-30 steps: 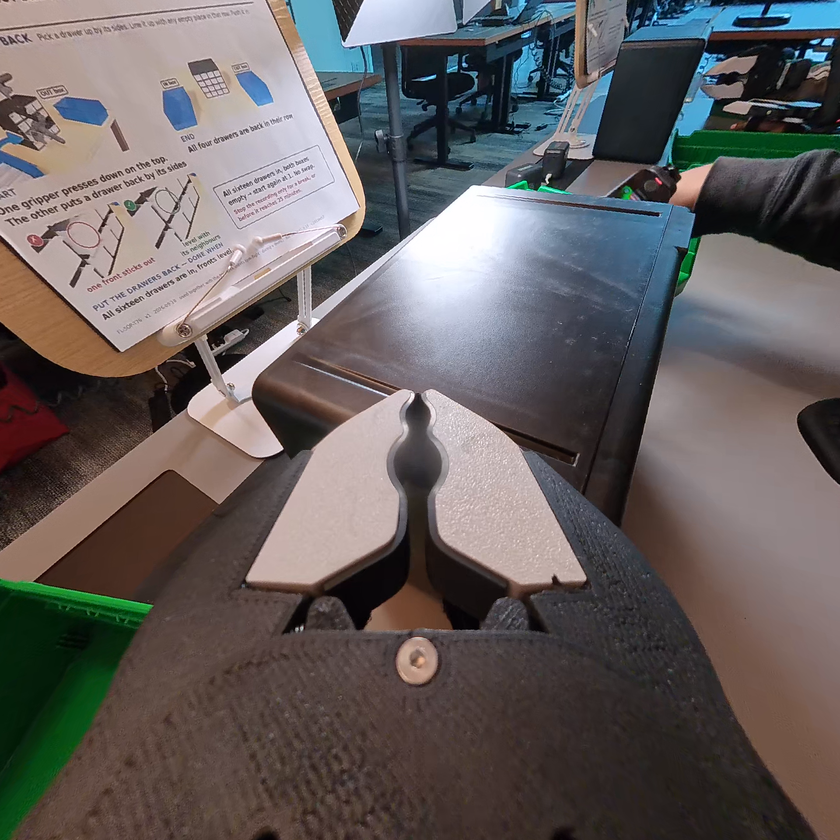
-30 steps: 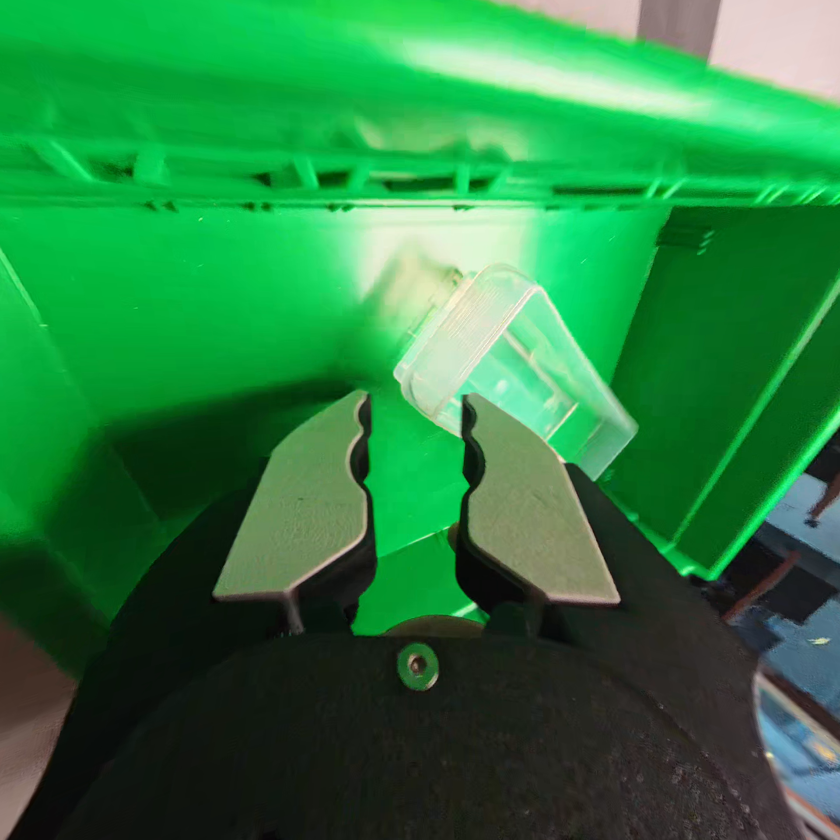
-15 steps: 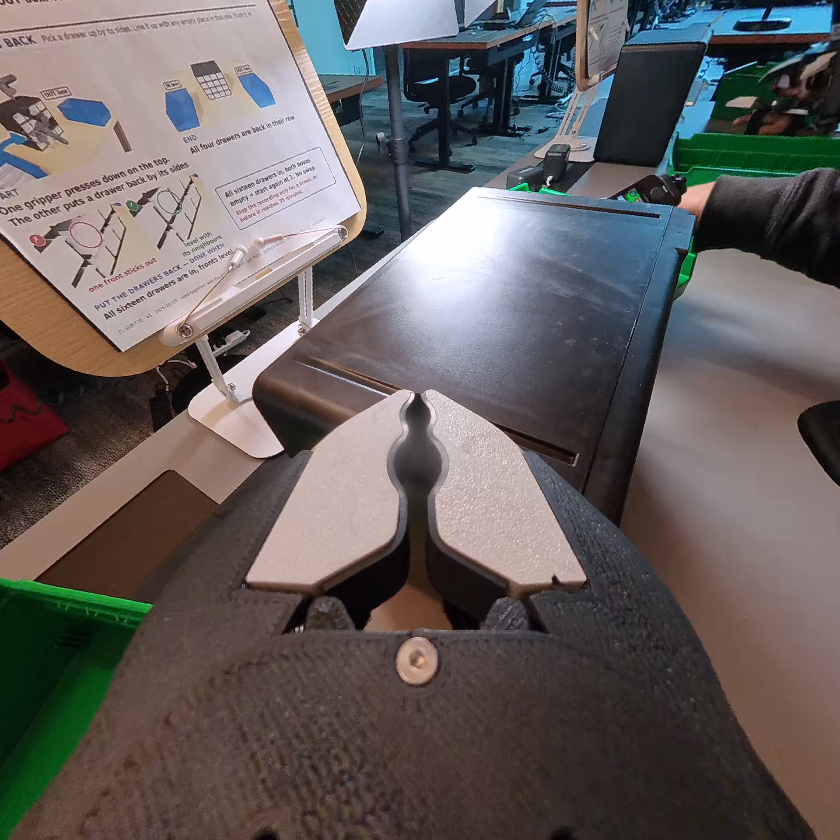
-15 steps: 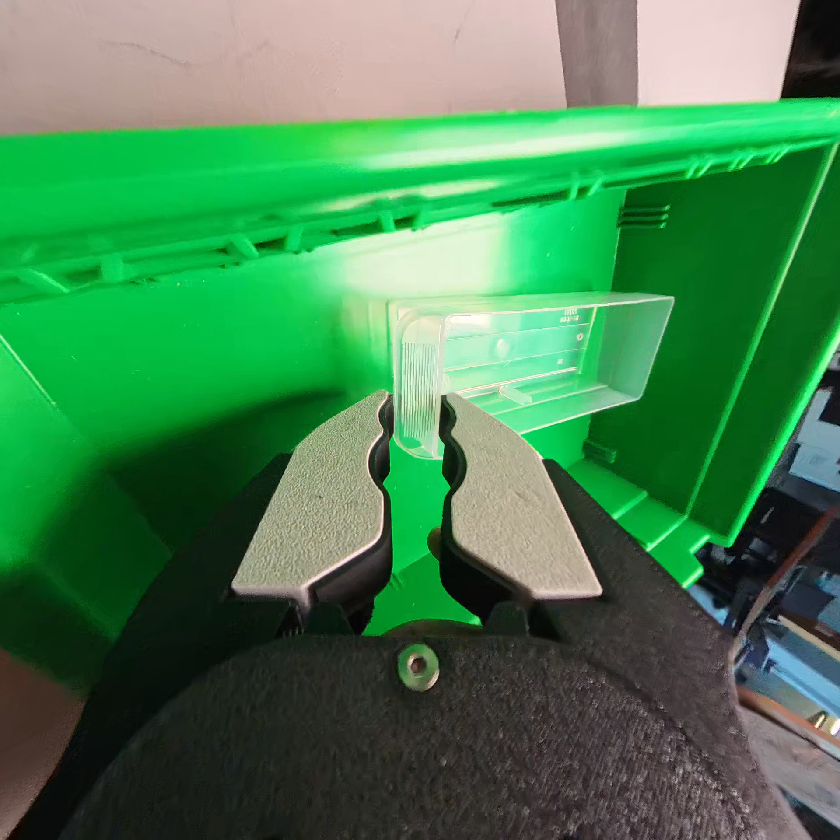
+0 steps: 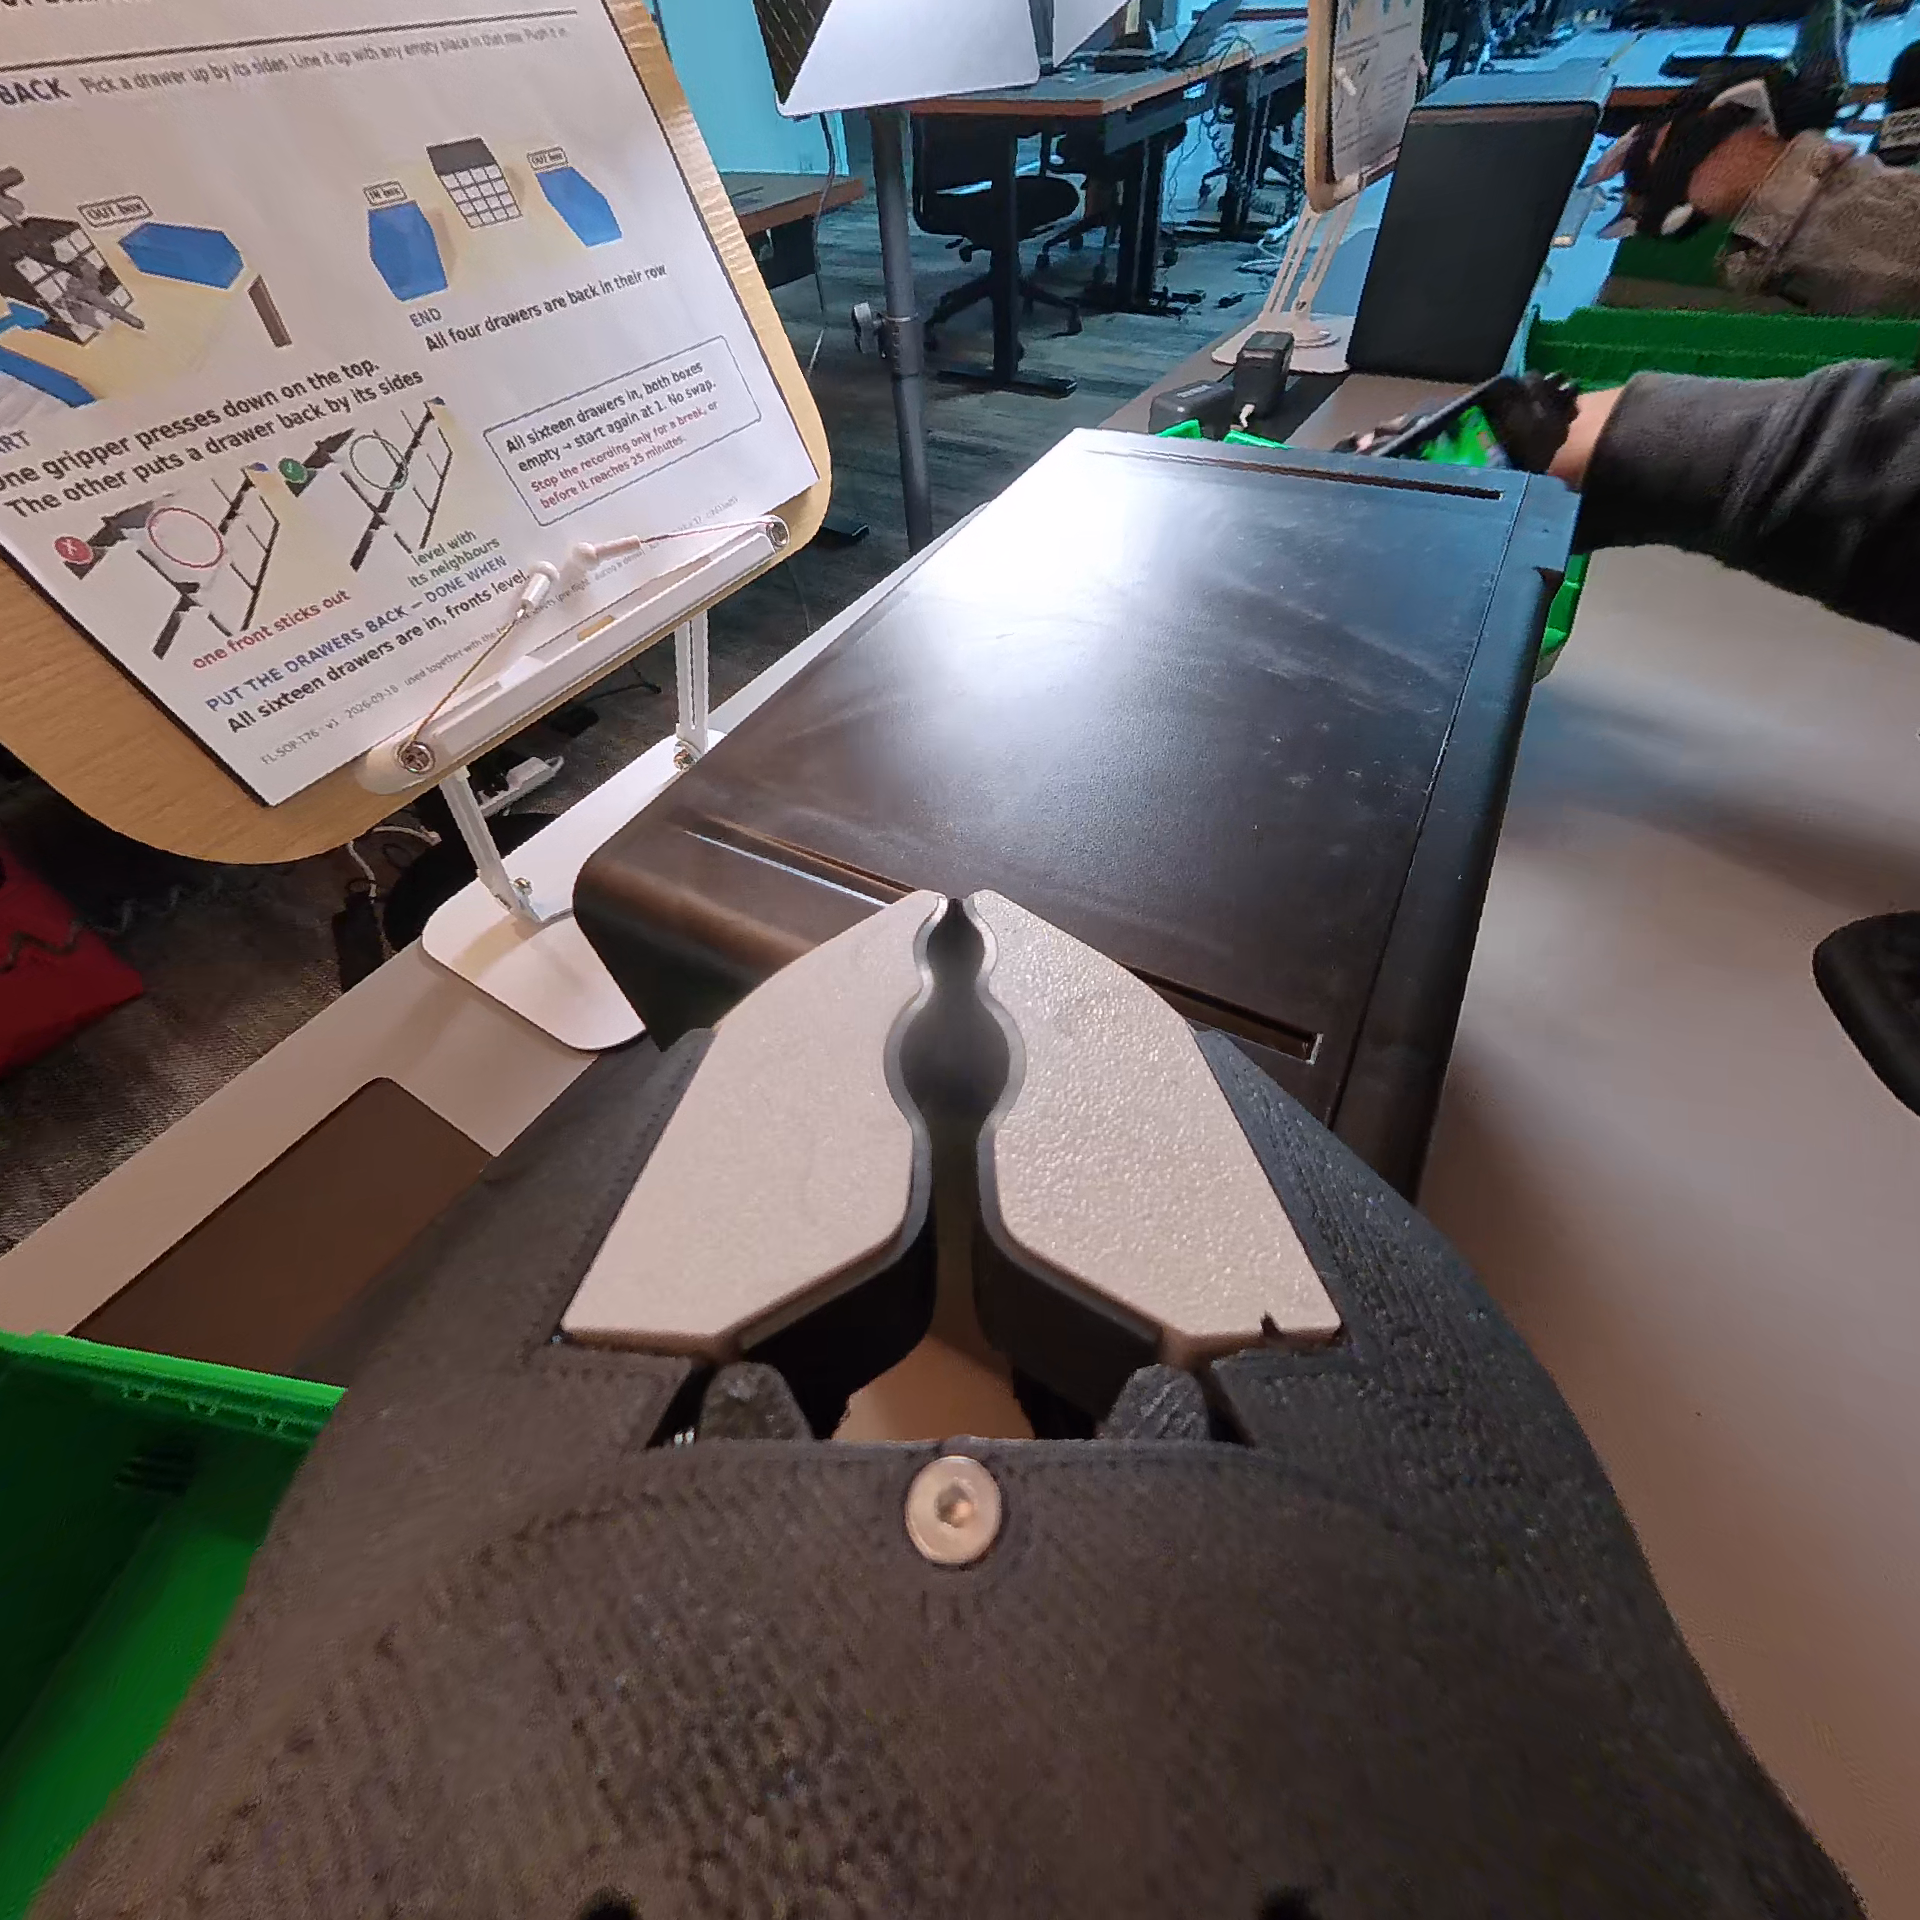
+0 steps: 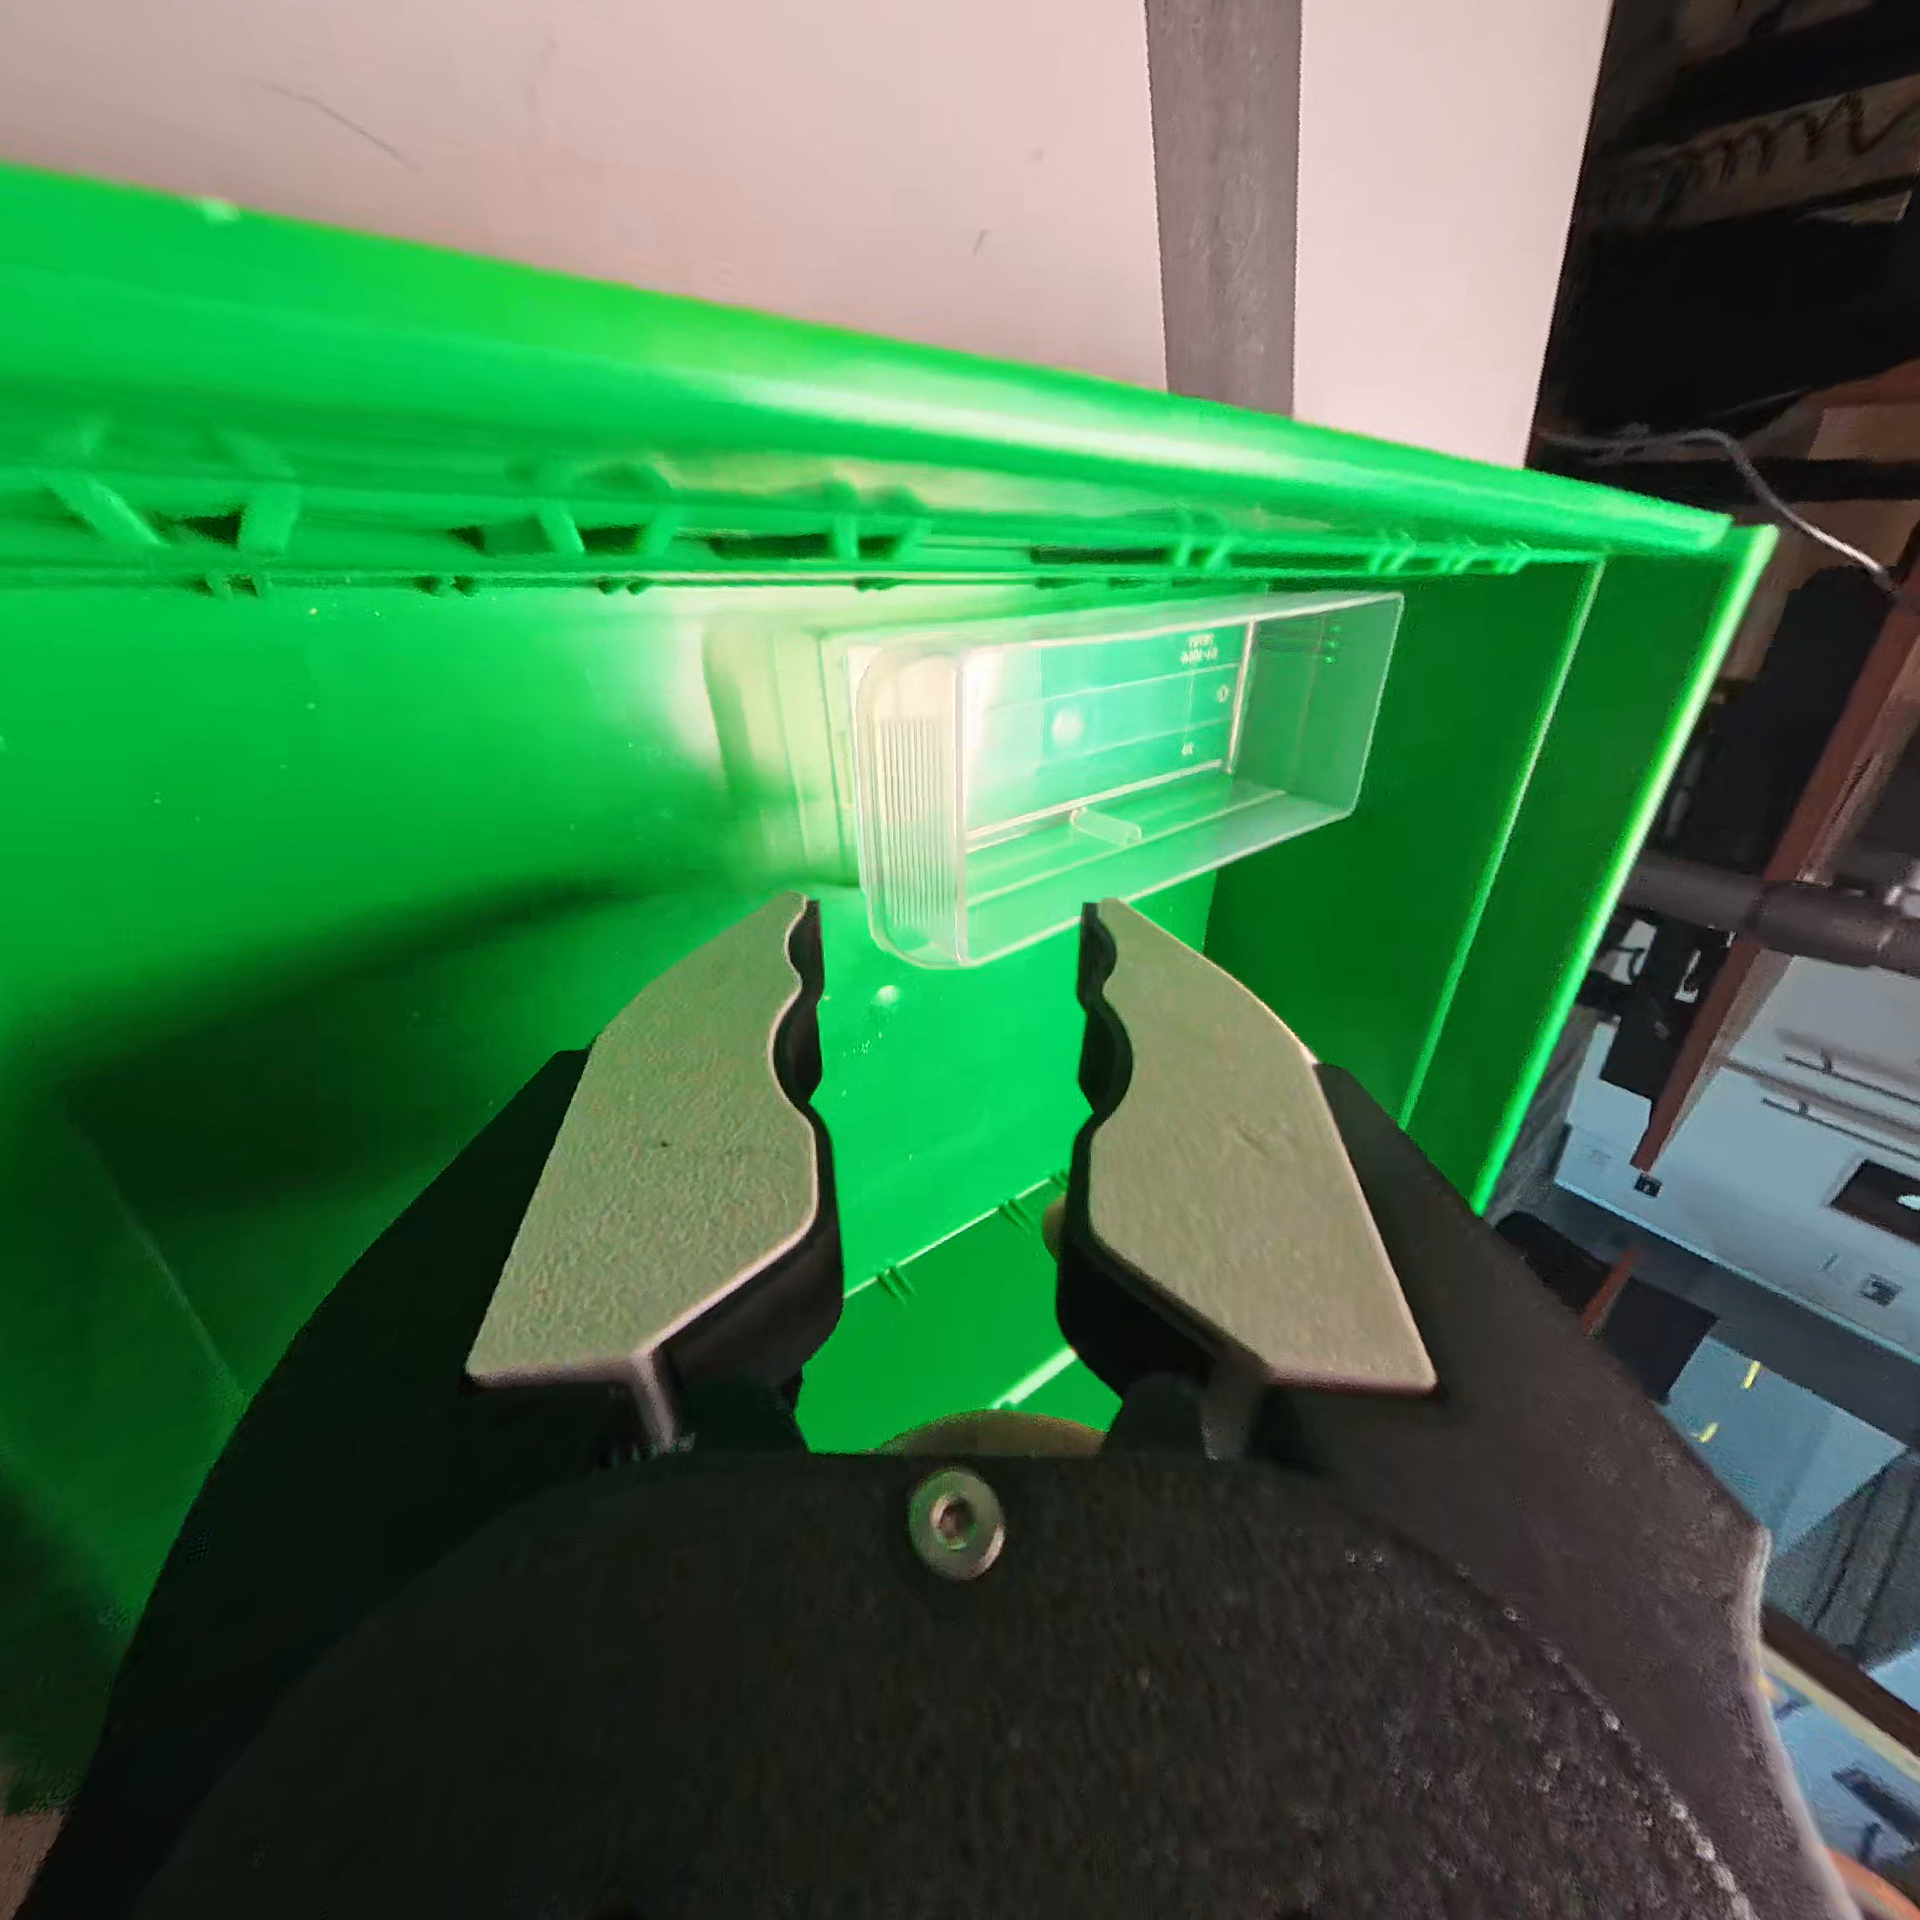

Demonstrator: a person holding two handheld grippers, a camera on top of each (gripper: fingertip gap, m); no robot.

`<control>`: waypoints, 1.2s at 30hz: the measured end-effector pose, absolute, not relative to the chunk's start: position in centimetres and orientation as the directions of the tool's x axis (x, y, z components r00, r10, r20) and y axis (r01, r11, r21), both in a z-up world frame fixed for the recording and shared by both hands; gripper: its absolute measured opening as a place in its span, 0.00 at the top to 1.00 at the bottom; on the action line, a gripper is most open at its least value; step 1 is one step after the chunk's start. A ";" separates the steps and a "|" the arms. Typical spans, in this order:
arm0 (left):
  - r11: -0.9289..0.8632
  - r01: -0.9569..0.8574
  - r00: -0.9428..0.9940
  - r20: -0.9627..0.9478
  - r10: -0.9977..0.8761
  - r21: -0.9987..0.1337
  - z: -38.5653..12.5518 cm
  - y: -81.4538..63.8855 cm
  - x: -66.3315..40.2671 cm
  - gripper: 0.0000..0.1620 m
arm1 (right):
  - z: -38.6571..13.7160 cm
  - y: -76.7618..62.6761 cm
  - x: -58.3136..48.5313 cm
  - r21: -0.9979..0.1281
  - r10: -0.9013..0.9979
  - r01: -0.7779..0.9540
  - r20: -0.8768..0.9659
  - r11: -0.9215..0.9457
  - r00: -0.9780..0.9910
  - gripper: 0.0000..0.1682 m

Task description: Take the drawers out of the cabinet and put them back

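Now the clear drawer (image 6: 1117,769) lies loose in the green crate (image 6: 416,779), just ahead of the right gripper (image 6: 948,961), whose jaws have spread and let go; the left gripper (image 5: 954,914), closed and empty, presses the black cabinet (image 5: 1143,675). Another drawer comes next, I judge.

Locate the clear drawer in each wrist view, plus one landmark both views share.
Left wrist view: not in it; the shut left tool rests on the black cabinet.
Right wrist view: clear drawer upper centre, inside the green bin, just beyond the open right tool, apart from it.
Shared landmark: the green bin, whose rim shows at upper right of the left wrist view, by the sleeve.
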State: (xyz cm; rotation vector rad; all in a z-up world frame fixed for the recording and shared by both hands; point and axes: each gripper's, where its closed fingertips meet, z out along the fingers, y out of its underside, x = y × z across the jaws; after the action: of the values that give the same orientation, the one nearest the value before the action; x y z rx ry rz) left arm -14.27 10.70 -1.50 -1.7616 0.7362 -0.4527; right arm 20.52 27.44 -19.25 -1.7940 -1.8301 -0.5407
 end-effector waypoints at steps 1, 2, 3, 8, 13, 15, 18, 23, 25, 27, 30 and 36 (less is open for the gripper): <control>-0.185 -0.258 0.733 -0.067 -0.677 -0.948 -1.5 10.7 -14.3 1.00 | -18.6 27.2 20.5 -0.103 0.785 0.994 0.618 0.032 0.039 0.71; -0.183 -0.264 0.735 -0.074 -0.674 -0.947 -1.5 10.7 -14.3 1.00 | -17.5 27.1 20.3 -0.151 0.767 0.988 0.636 0.019 0.082 0.72; -0.181 -0.270 0.737 -0.082 -0.671 -0.946 -1.5 10.7 -14.3 1.00 | -16.1 27.0 20.0 -0.214 0.736 0.977 0.663 0.010 0.137 0.74; -0.178 -0.296 0.745 -0.110 -0.658 -0.938 -1.5 10.7 -14.3 1.00 | -11.2 24.2 18.2 -0.455 0.702 0.890 0.647 0.042 0.297 0.87; -0.170 -0.322 0.752 -0.143 -0.644 -0.931 -1.5 10.7 -14.3 1.00 | -16.4 24.2 20.0 -0.304 0.761 0.944 0.580 -0.129 0.291 0.96; -0.157 -0.344 0.746 -0.168 -0.644 -0.926 -1.5 10.7 -14.3 1.00 | -18.8 24.9 20.4 -0.290 0.767 0.938 0.554 -0.188 0.325 0.97; -0.145 -0.347 0.739 -0.175 -0.651 -0.926 -1.5 10.7 -14.3 1.00 | -20.1 26.5 20.1 -0.328 0.743 0.918 0.552 -0.225 0.379 1.00; -0.154 -0.318 0.740 -0.144 -0.657 -0.936 -1.5 10.7 -14.3 1.00 | -20.5 26.9 18.9 -0.350 0.755 0.906 0.521 -0.237 0.399 0.98; -0.152 -0.323 0.743 -0.150 -0.652 -0.934 -1.5 10.7 -14.3 1.00 | -19.9 26.6 18.5 -0.395 0.749 0.891 0.515 -0.224 0.417 0.96; -0.149 -0.330 0.745 -0.160 -0.648 -0.932 -1.5 10.7 -14.3 1.00 | -18.3 26.2 18.1 -0.482 0.732 0.849 0.496 -0.216 0.467 0.94; -0.147 -0.336 0.746 -0.168 -0.644 -0.930 -1.5 10.7 -14.3 1.00 | -15.0 24.9 17.6 -0.621 0.718 0.760 0.440 -0.191 0.540 0.93; -0.155 -0.322 0.749 -0.152 -0.645 -0.934 -1.5 10.7 -14.3 1.00 | -12.3 22.4 18.6 -0.616 0.704 0.769 0.470 -0.171 0.533 0.93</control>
State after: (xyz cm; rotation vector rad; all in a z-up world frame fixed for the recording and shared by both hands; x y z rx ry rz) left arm -14.34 10.71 -1.51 -1.7567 0.7628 -0.3368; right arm 18.65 22.41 -12.29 -1.9094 -1.2038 -0.0953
